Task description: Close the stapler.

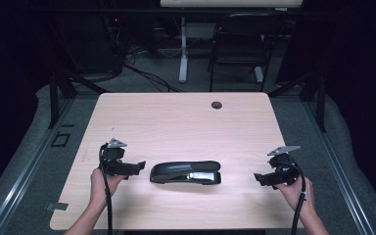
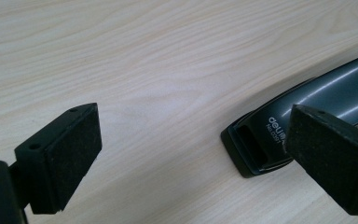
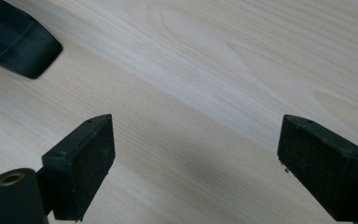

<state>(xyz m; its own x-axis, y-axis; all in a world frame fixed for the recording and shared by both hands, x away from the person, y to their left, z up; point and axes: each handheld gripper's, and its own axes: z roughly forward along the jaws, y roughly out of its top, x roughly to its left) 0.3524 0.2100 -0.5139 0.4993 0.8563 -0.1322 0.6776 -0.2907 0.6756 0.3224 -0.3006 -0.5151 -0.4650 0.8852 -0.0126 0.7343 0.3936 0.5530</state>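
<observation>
While the black stapler [image 1: 185, 173] is lying flat on the pale wooden tabletop [image 1: 176, 122], near the front edge and about midway across, the two grippers are flanking it from either side. The left gripper [image 1: 139, 168] is sitting just beside the stapler's left end, its jaws standing spread with nothing between them; in the left gripper view the stapler's end [image 2: 261, 144] is showing close to one pad but not touching it. The right gripper [image 1: 258, 179] is hanging well apart from the stapler's right end, its jaws also standing wide and holding nothing. In the right gripper view the stapler's end [image 3: 14, 42] is sitting off in the upper left corner
</observation>
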